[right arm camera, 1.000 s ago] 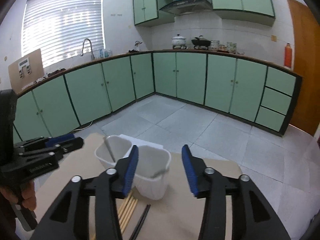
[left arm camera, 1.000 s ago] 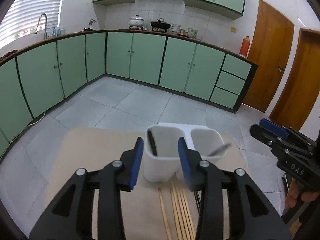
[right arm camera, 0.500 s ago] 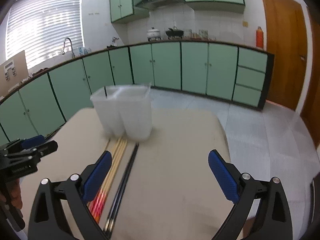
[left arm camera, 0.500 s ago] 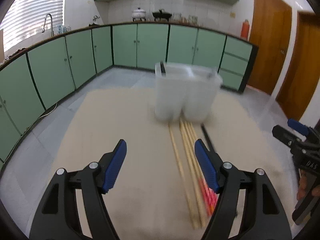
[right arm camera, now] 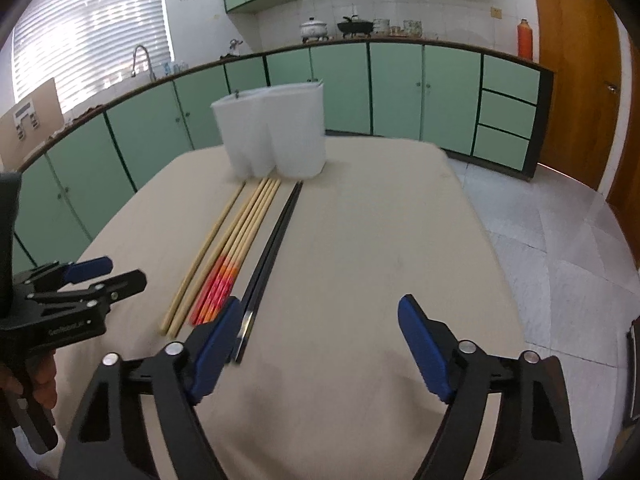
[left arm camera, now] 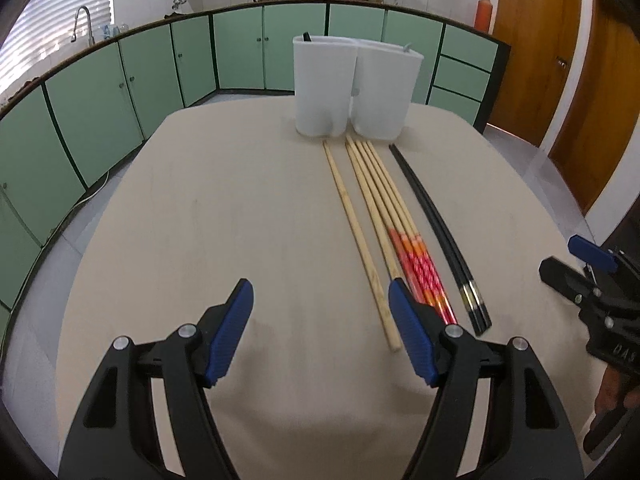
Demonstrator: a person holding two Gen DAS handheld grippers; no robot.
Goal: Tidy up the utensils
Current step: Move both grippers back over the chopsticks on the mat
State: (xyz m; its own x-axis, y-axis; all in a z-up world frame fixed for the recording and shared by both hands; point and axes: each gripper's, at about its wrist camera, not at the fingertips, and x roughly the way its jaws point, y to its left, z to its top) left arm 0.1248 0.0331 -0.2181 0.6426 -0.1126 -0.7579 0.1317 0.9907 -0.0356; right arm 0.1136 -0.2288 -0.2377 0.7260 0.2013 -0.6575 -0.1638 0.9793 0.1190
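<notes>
Several chopsticks lie side by side on a beige table (left arm camera: 240, 208): plain wooden ones (left arm camera: 356, 236), wooden ones with red-orange ends (left arm camera: 416, 264) and a black pair (left arm camera: 436, 224). They also show in the right wrist view (right arm camera: 236, 240). A white two-compartment holder (left arm camera: 352, 88) stands at the far end, with a dark utensil tip at its rim. My left gripper (left arm camera: 320, 332) is open and empty, low over the near table, left of the chopstick ends. My right gripper (right arm camera: 316, 336) is open and empty, just right of the black pair (right arm camera: 272, 260).
The table's edges drop to a tiled floor (right arm camera: 552, 248). Green kitchen cabinets (left arm camera: 248, 52) run along the far wall and left. Wooden doors (left arm camera: 536, 52) stand at the right. Each gripper shows at the edge of the other's view.
Both grippers have pulled back from the white holder to the near end of the table, lowered, and opened wider. The chopsticks have come fully into view.
</notes>
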